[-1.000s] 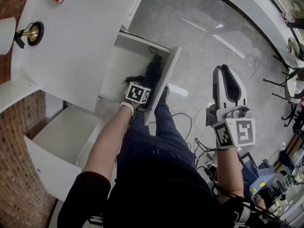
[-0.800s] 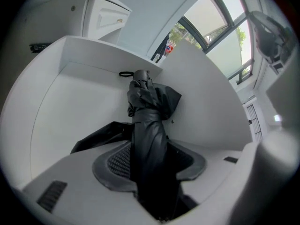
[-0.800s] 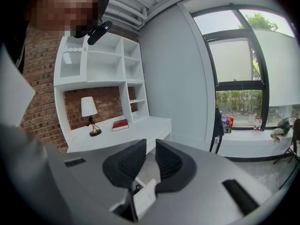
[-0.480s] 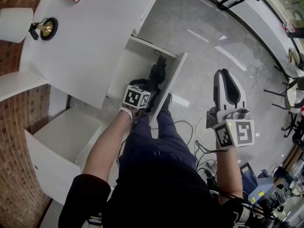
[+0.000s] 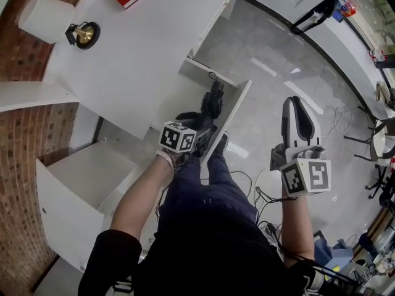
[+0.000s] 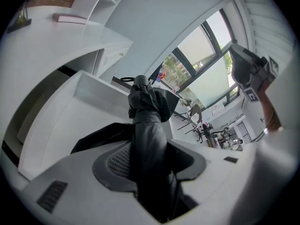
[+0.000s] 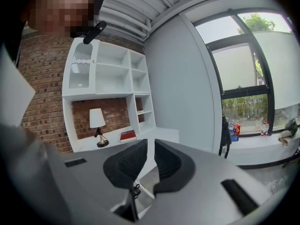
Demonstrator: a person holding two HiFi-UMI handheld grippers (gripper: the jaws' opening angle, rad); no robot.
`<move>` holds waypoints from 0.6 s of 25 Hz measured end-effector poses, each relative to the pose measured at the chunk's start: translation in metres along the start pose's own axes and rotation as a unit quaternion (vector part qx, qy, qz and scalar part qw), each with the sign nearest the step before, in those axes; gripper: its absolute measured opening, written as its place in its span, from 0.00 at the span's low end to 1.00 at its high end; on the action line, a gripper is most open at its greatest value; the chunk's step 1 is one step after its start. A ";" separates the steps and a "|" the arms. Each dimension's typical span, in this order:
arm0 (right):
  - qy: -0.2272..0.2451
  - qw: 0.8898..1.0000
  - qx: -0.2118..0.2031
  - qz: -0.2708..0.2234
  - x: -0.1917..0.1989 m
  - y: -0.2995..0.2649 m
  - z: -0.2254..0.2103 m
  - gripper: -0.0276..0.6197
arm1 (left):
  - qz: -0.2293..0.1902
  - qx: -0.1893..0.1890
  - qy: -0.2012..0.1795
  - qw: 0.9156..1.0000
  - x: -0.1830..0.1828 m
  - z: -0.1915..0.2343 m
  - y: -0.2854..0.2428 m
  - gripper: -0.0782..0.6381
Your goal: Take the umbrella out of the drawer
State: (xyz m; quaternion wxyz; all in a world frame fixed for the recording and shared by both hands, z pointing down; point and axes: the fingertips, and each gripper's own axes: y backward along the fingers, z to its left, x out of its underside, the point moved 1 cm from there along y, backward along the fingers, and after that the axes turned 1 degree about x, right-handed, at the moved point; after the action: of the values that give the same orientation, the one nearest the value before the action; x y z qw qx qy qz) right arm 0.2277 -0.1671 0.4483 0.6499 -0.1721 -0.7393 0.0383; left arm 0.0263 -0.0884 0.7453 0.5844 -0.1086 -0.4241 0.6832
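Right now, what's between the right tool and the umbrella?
The head view shows the drawer's front panel and bare floor between the umbrella and the right tool.

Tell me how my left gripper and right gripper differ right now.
The left gripper is clamped on the black umbrella; the right gripper holds nothing, its fingers slightly apart. The left gripper angles down at the open drawer; the right gripper is out over the floor, away from it. Both have the same white build.
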 end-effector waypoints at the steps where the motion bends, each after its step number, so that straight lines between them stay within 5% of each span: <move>1: 0.001 1.000 -0.002 -0.002 -0.003 0.001 0.002 0.11 | -0.008 0.000 0.000 1.000 -0.004 -0.003 0.007 0.40; 15: 0.023 0.998 -0.044 -0.031 -0.046 0.001 0.054 0.10 | -0.125 -0.027 0.024 0.991 -0.056 0.007 0.126 0.40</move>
State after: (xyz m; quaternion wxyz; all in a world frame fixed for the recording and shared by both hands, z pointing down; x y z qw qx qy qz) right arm 0.1795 -0.1710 0.3960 0.6593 -0.1781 -0.7302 -0.0184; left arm -0.0510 -0.1362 0.6407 0.6724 -0.0872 -0.4385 0.5899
